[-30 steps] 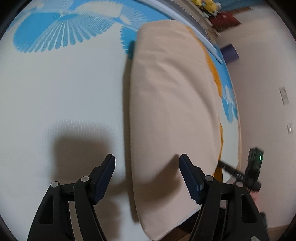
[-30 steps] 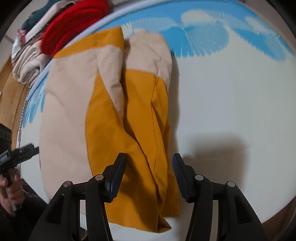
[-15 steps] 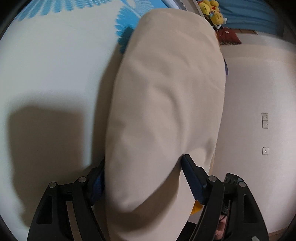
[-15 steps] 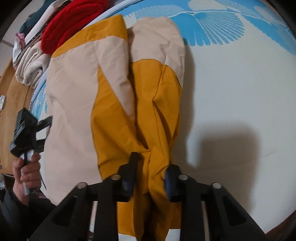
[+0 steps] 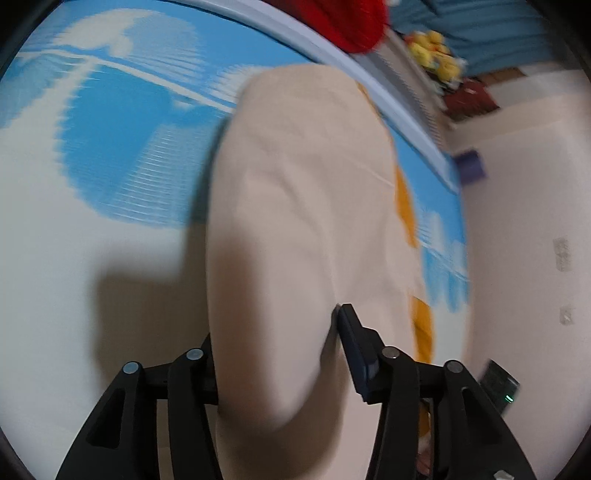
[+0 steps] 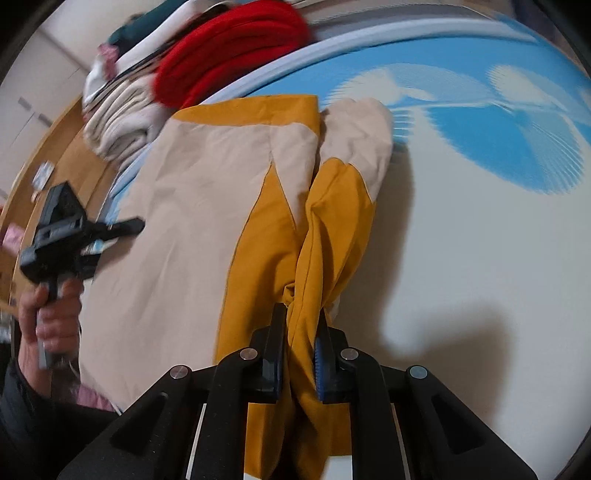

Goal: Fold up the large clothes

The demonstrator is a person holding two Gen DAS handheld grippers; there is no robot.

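The beige and mustard garment point(image 6: 207, 221) lies lengthwise on the blue-and-white bed point(image 6: 480, 258), its near end gathered for a fold. The right gripper point(image 6: 301, 343) has just been closing, its fingers point(image 6: 275, 347) pinching a mustard bunch; the left gripper point(image 5: 275, 354), also closing, has its fingers point(image 5: 354, 347) straddling and seemingly gripping the thick beige edge point(image 5: 295, 258), so both corners can lift together.

**What the cameras miss**

The left gripper point(image 5: 275, 349) has its left finger buried behind the beige cloth point(image 5: 303, 206). The bedsheet point(image 5: 122, 147) pattern smears with motion blur. Yellow toys point(image 5: 436, 59) are too blurred to identify. The red bundle point(image 5: 354, 22) is cut off at the top edge.
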